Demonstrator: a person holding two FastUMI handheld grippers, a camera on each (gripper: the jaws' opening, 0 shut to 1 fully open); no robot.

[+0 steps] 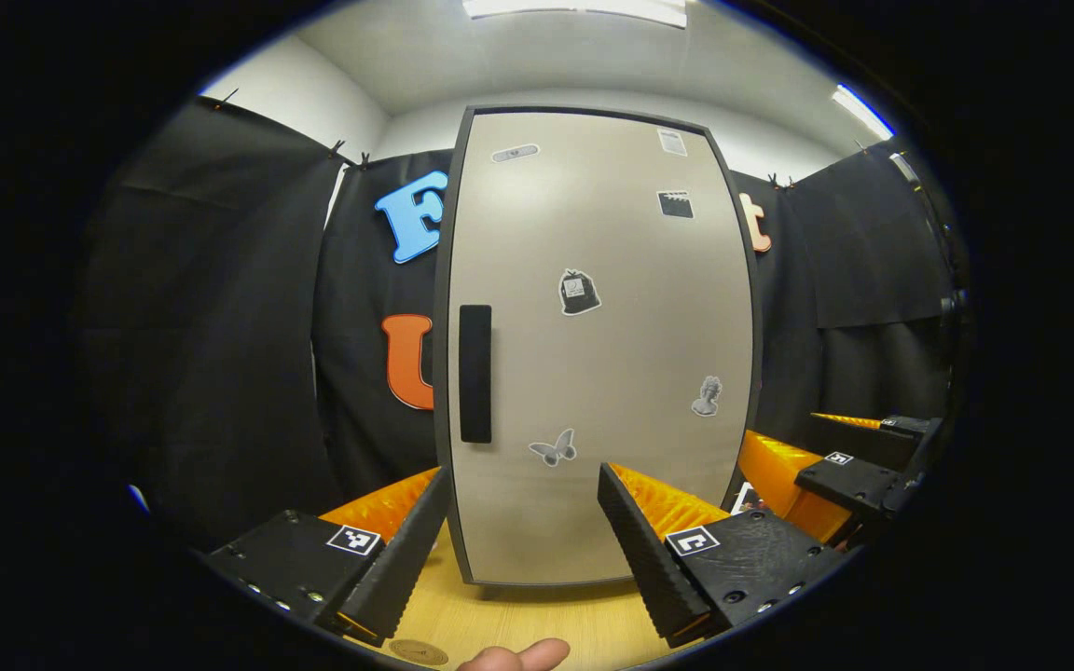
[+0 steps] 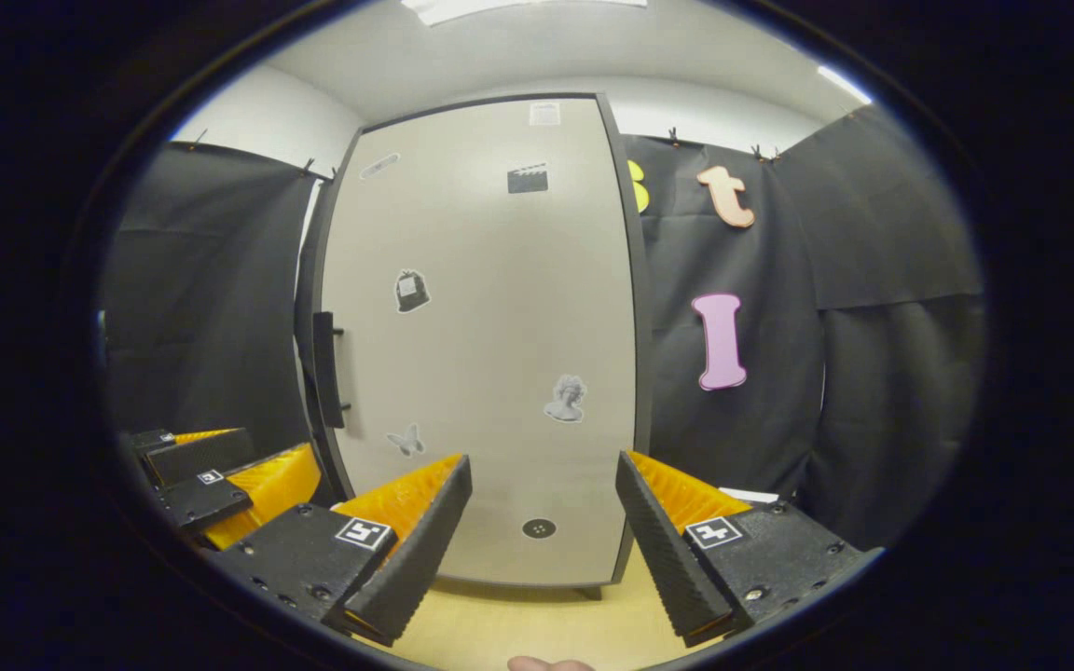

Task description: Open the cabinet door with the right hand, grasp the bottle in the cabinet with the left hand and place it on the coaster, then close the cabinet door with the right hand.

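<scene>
In the left gripper view, the left gripper (image 1: 523, 531) hovers over the wooden bench (image 1: 537, 615) with its jaws spread wide and nothing between them. Straight ahead stands the cabinet (image 1: 598, 345), its door shut, so the bottle cannot be seen. A dark vertical handle (image 1: 475, 373) sits at the door's left edge, and several stickers dot the panel. A round coaster (image 1: 419, 651) lies on the bench at the bottom edge, beside a fingertip (image 1: 518, 657). The right gripper (image 1: 859, 466) shows at far right.

In the right gripper view, the right gripper (image 2: 542, 536) faces the same closed door, jaws wide apart and empty. The handle (image 2: 324, 370) stands off to the left, with the left gripper (image 2: 211, 480) low beside it.
</scene>
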